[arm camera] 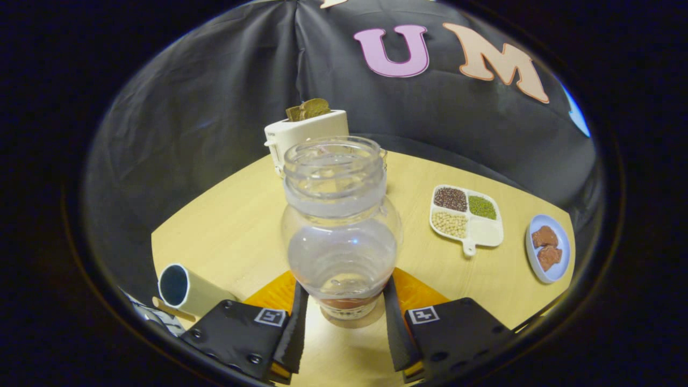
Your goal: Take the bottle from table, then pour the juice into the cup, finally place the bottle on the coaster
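The pale wooden table (236, 226) carries a toaster (306, 134), a divided dish (466, 217) of beans, a small plate (547, 247), a cup (185, 290) and an orange coaster (414, 293) under the bottle (339, 226).

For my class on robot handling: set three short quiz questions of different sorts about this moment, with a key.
1. True or false: the bottle stands upright between the gripper fingers, with its cap off.
2. Multiple choice: what lies under the bottle? A) the orange coaster B) a blue plate C) a white tray
3. Fill in: the divided dish of beans and grains lies between the bottle and the small ______ holding brown pieces.

Key: 1 true. 2 A. 3 plate.
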